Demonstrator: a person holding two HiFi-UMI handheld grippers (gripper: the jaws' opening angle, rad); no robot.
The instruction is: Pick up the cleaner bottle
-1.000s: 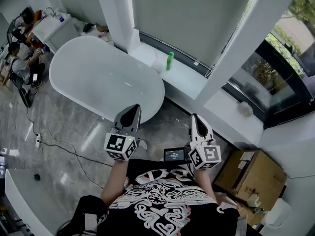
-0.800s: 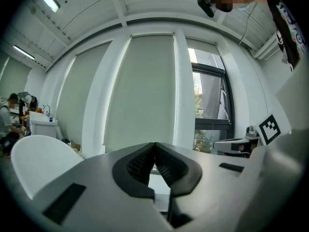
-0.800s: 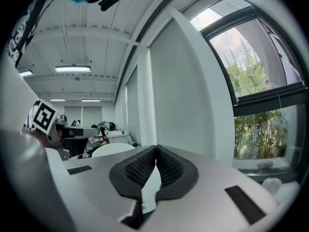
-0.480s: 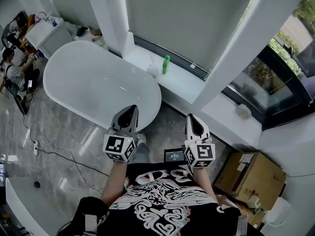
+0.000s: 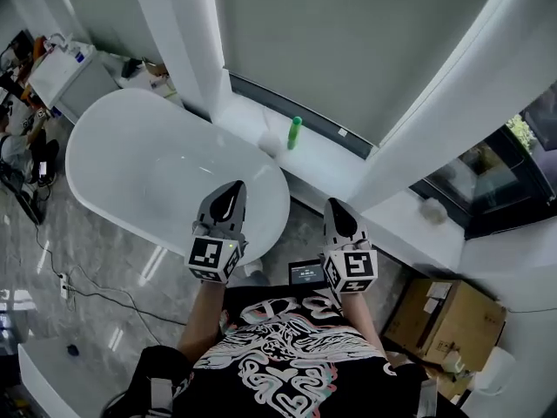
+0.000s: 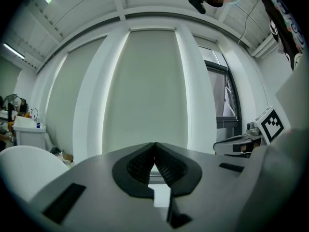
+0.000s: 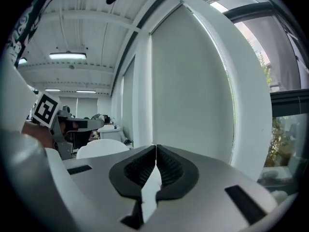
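Looking down from the head view, I have a strip of grey floor (image 5: 298, 226) open between the bathtub (image 5: 157, 159) and the low white ledge (image 5: 331, 159) under the blind (image 5: 348, 42). That ledge runs on a slant from upper left to lower right, hemmed by a white pillar (image 5: 174, 33) at its left end and a leaning white one (image 5: 452, 94) at its right. The bathtub's rounded right end lies between my left gripper (image 5: 237, 185) and the ledge, and that gripper hangs over the rim there. The right gripper (image 5: 333, 204) is over the floor strip, apart from the ledge's front edge. The cleaner bottle (image 5: 295, 133) is slim and green, standing upright on the ledge near the dark track at the foot of the blind, just past the bathtub's far curve, with bare ledge stretching away to its right. In their own views both grippers have their jaws pressed together at the tips with nothing between them, pointing toward the blind. By my count there is one bottle, one bathtub, two grippers, one cardboard box (image 5: 439, 316) on the floor at lower right, one small screen (image 5: 306, 273) between my wrists, and one pale lump (image 5: 432, 209) on the lower ledge by the window that I cannot identify.
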